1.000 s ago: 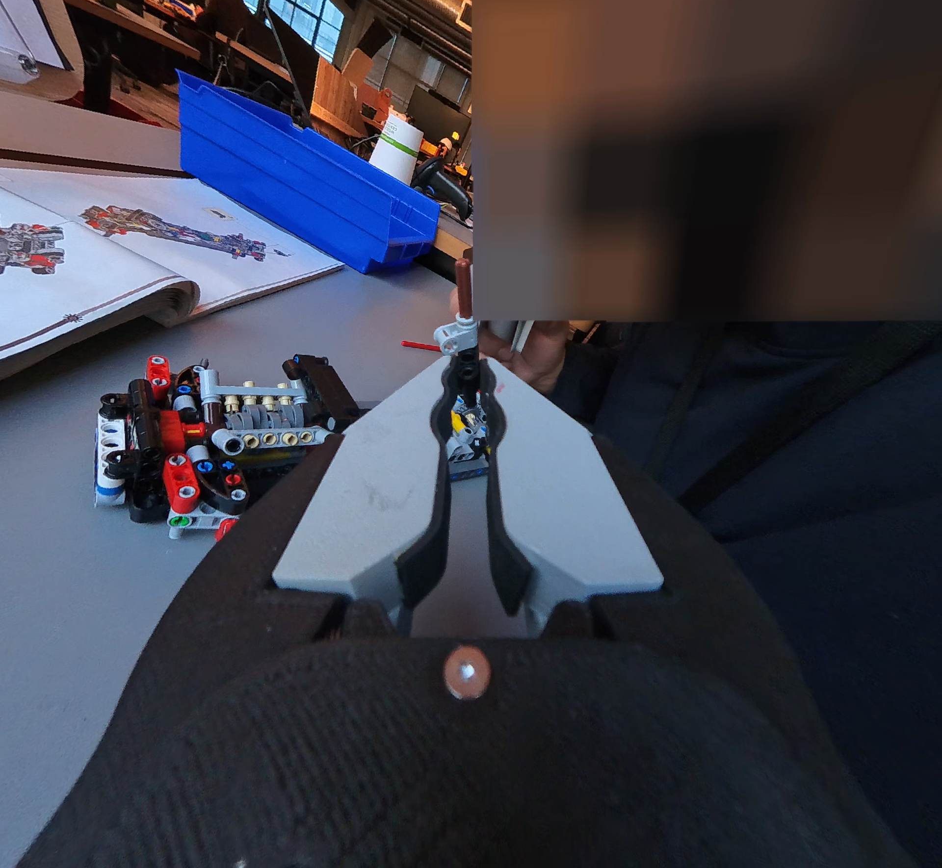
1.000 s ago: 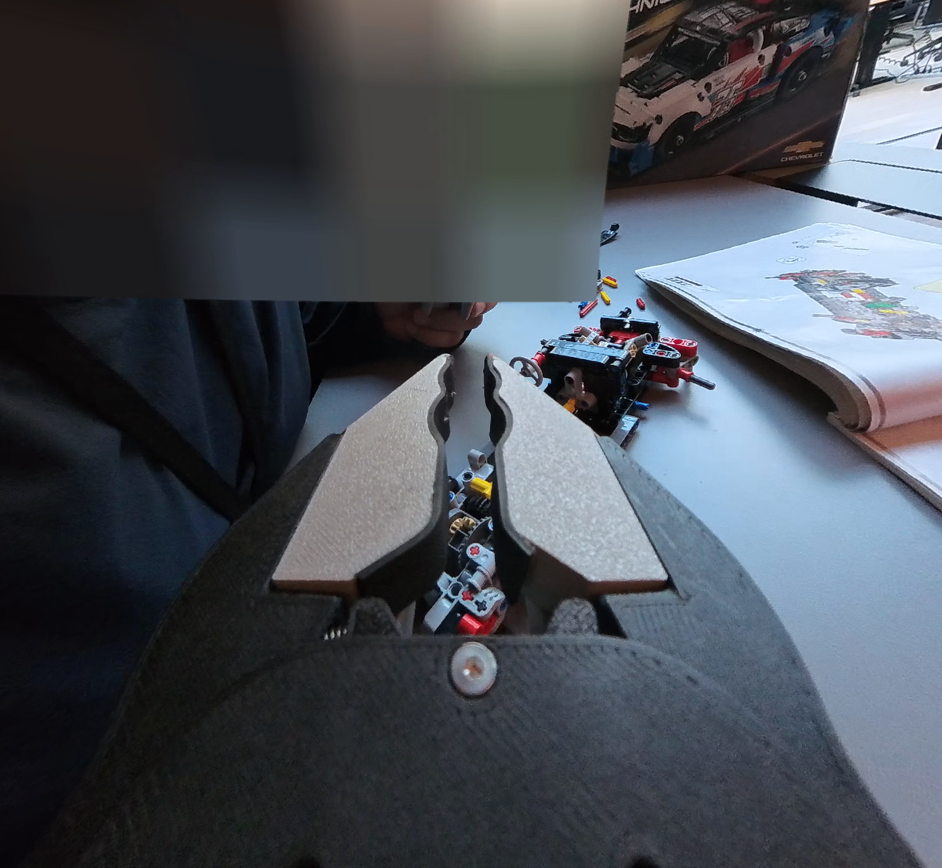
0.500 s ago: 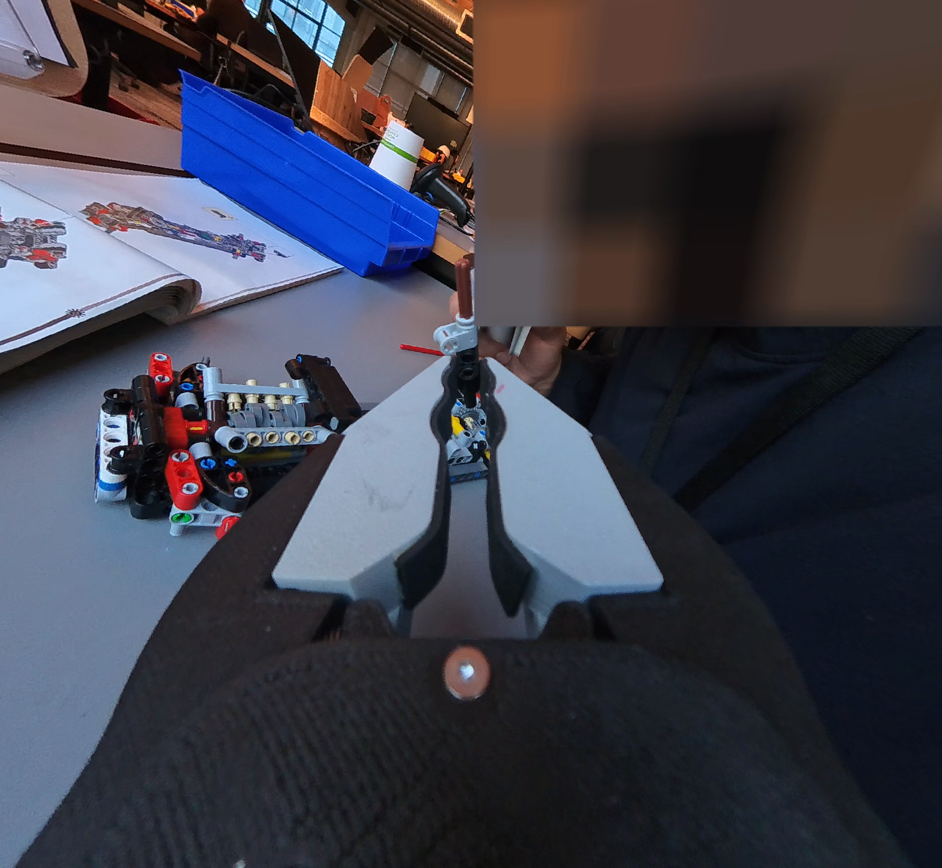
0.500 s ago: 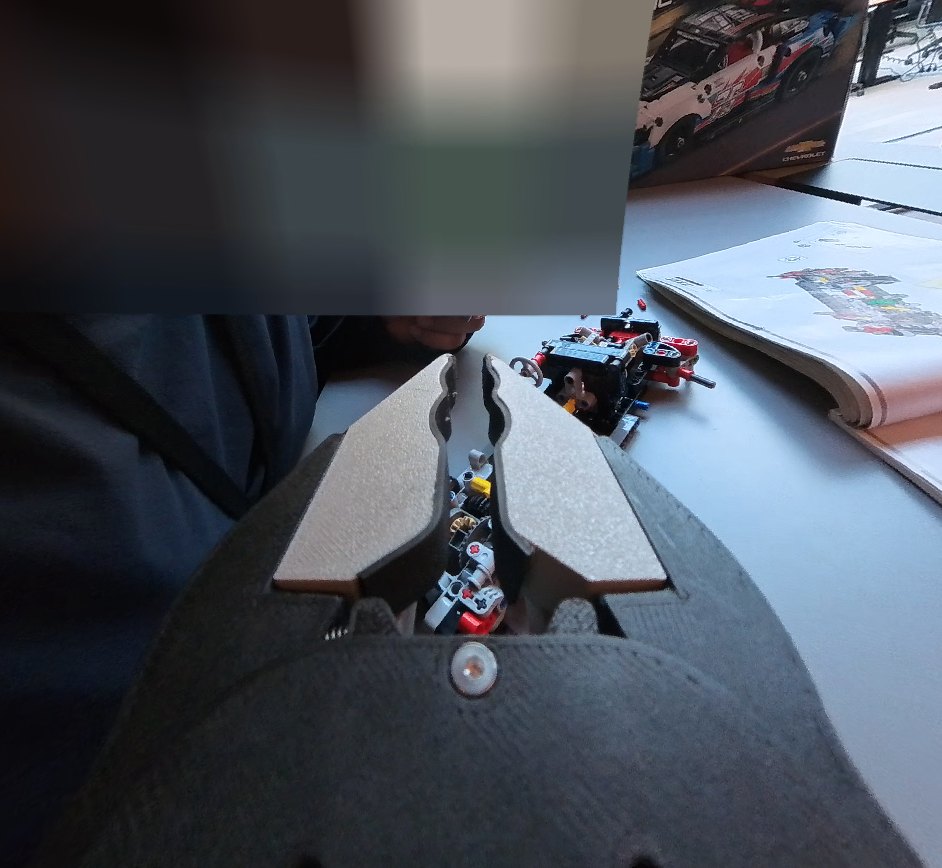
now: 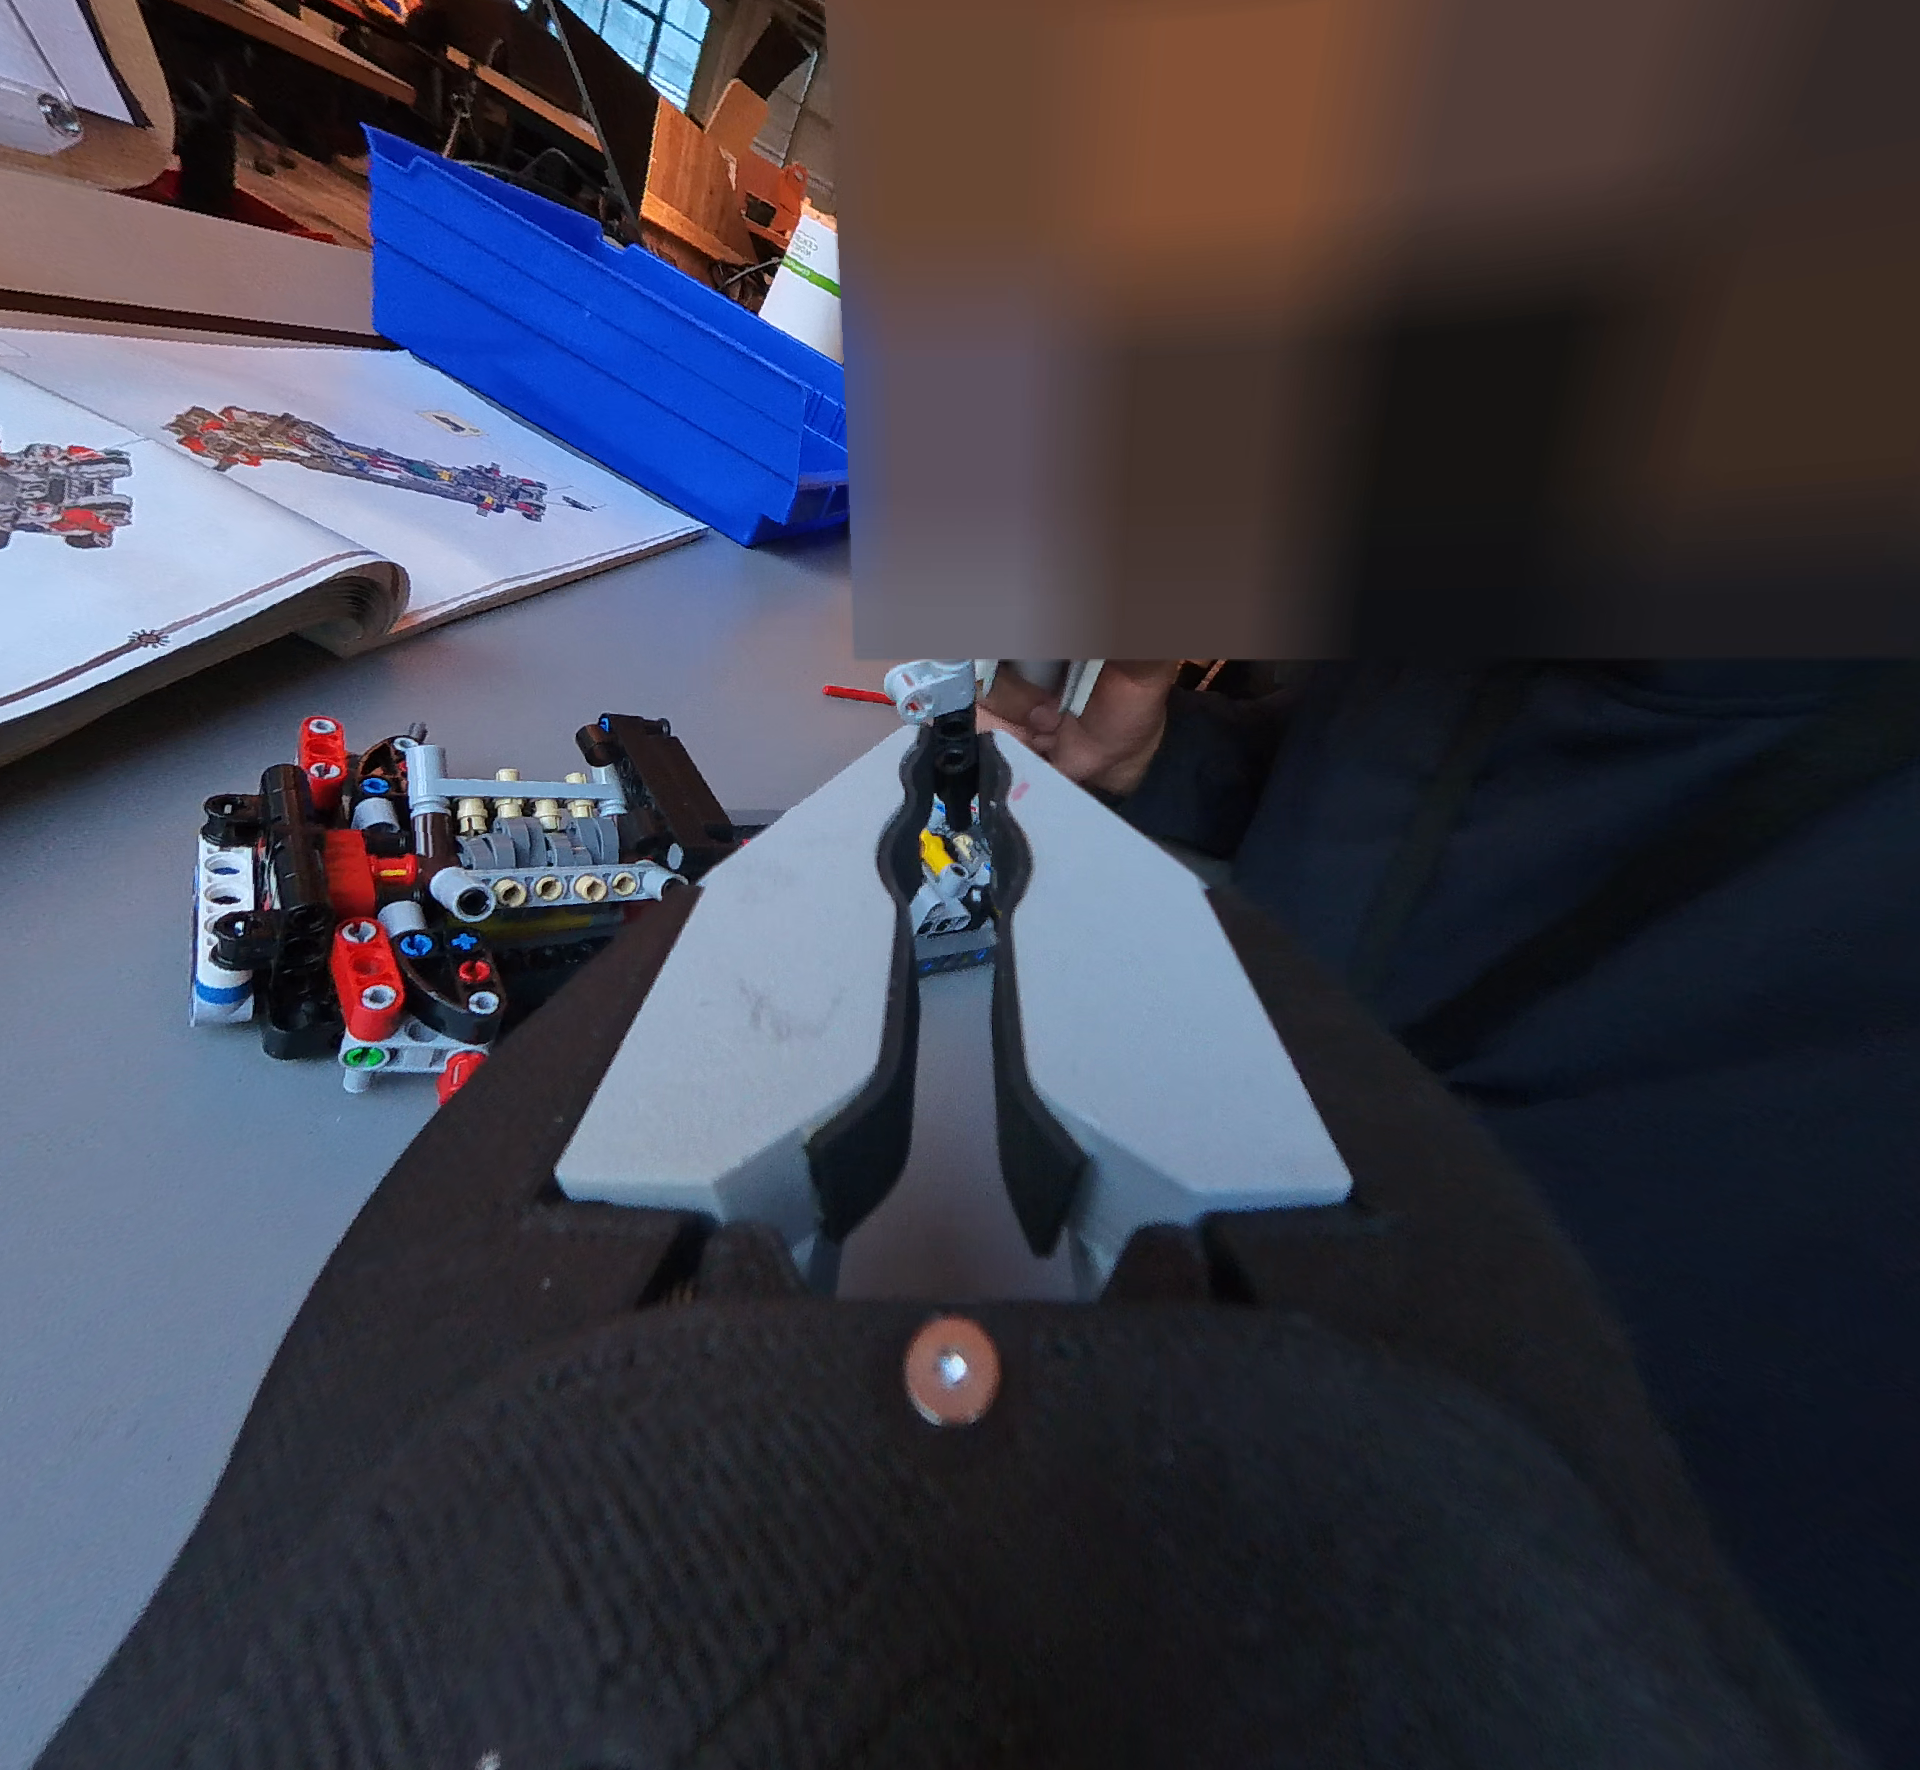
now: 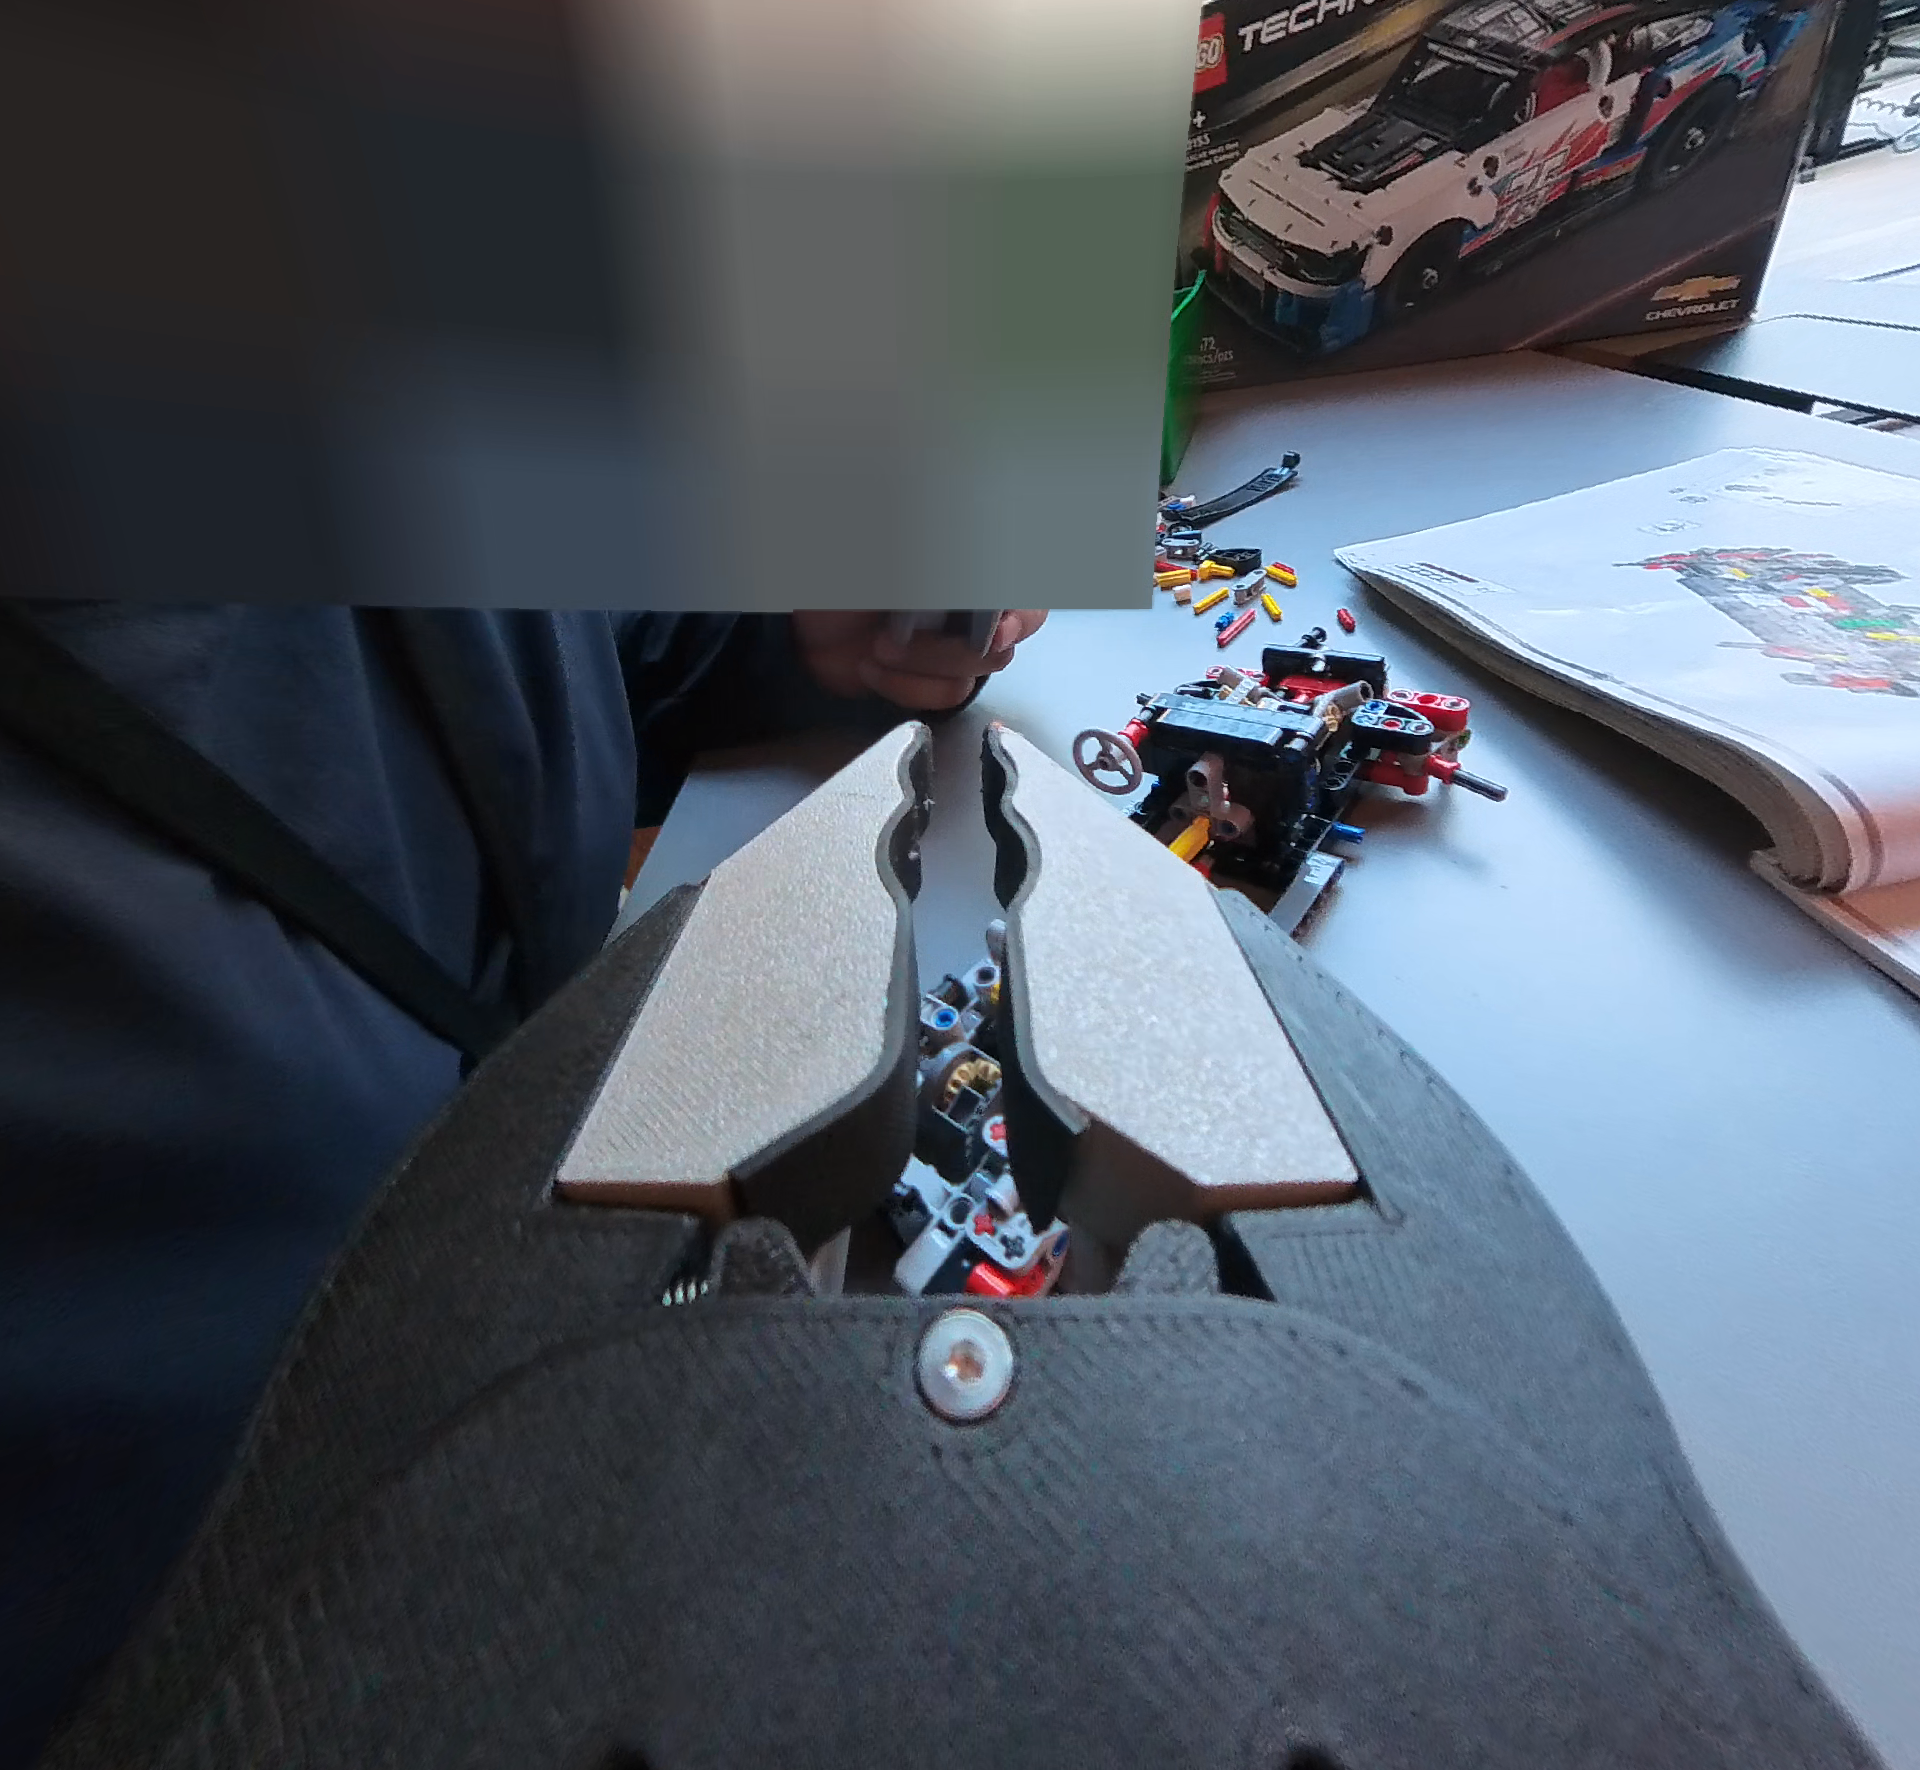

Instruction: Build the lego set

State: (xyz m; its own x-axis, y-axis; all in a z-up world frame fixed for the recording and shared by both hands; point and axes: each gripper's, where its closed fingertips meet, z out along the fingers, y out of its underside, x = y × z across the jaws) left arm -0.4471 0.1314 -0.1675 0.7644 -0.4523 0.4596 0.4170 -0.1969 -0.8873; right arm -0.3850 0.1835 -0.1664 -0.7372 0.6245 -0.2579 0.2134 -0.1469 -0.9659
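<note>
Black plastic fills the tip of my left tool (image 5: 954, 764): its two fingers are closed on a small black connector piece (image 5: 952, 770), pads pressed against its sides, and a light grey connector (image 5: 928, 684) sits on top of that piece, poking out past the fingertips at 12 o'clock. Below the tips, between the fingers, I see part of a small grey and yellow brick sub-assembly (image 5: 951, 879) on the grey worktop (image 5: 125, 1201). At 9 o'clock from the left tool lies a larger brick chassis (image 5: 416, 889) in black, red and grey, with an open instruction booklet (image 5: 260, 515) at 10 o'clock and a blue bin (image 5: 603, 338) behind it at 11 o'clock. My right tool (image 6: 956, 764) has its fingers a narrow slit apart at the tips with only worktop showing between them; farther back, low between the fingers, a grey brick sub-assembly (image 6: 966, 1149) with a tan gear shows, and I cannot tell whether the pads press on it. At 2 o'clock from the right tool rests the chassis (image 6: 1278, 775) with its grey steering wheel, loose small pieces (image 6: 1226, 588) beyond it at 1 o'clock, a printed set box (image 6: 1507, 120) at the back, and the booklet (image 6: 1662, 660) at 3 o'clock.
</note>
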